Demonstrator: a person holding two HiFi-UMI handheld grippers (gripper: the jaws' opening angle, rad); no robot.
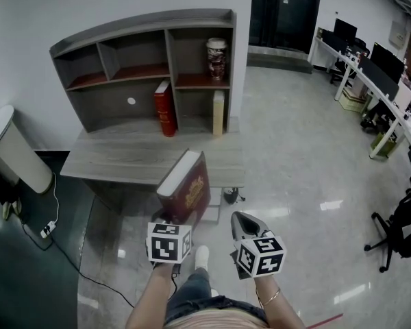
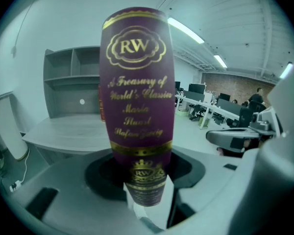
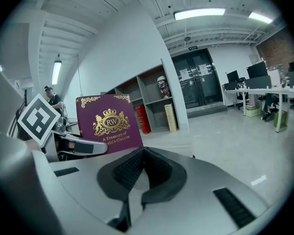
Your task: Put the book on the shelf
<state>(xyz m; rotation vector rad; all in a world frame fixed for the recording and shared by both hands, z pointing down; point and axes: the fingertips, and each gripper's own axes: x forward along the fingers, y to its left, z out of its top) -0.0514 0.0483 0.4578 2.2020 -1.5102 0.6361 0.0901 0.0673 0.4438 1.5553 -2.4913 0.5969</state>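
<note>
Head view: the left gripper (image 1: 172, 216) holds a thick maroon hardback book with gold lettering (image 1: 187, 190) tilted in the air, in front of the grey wooden bench (image 1: 116, 160) that carries the grey shelf unit (image 1: 140, 46).

Left gripper view: its jaws pinch the book's spine at the bottom end.

Right gripper view: the right gripper (image 3: 142, 152) has its jaws pressed together on nothing, with the book to its left.

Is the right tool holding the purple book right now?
No, the right tool is shut on nothing; the left tool grips the purple book.
</note>
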